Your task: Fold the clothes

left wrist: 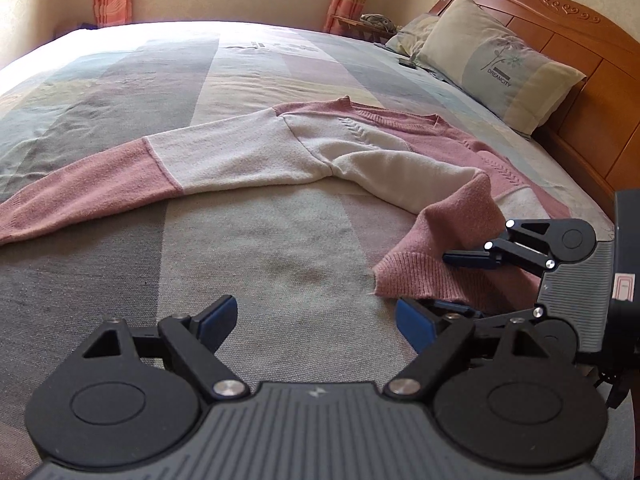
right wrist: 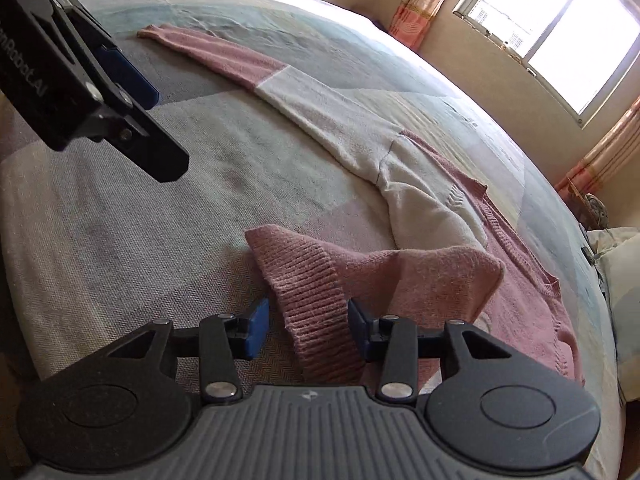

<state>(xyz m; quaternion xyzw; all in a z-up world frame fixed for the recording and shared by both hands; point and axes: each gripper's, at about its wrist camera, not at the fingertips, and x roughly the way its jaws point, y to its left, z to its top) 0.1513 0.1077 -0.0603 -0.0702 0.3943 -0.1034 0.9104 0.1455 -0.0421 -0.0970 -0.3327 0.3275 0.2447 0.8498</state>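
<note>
A pink and cream sweater (left wrist: 304,148) is lying spread across the patchwork bedspread (left wrist: 120,92), filling the middle of the left wrist view. One sleeve is stretching flat toward the left edge of that frame, its pink end reaching the border. The other sleeve is curving down toward the lower right, where its ribbed pink cuff (left wrist: 416,276) is lifting off the bed.

The right hand-held gripper (left wrist: 436,280) is entering from the right edge of the left wrist view, its blue-padded fingers sitting above and below the cuff. In the right wrist view the same cuff (right wrist: 316,308) is hanging between the two pads at lower centre; the right pad is touching the knit, while a narrow gap is showing beside the left pad, so the right hand-held gripper (right wrist: 308,328) is standing apart around the cuff rather than clamped on it.

The left hand-held gripper (left wrist: 316,320) is occupying the bottom of its own frame with its fingers wide apart over bare bedspread, just left of the cuff and holding nothing. It is also showing in the upper left of the right wrist view (right wrist: 160,128).

A pillow (left wrist: 496,64) is leaning against the wooden headboard (left wrist: 560,20) in the upper right of the left wrist view.
</note>
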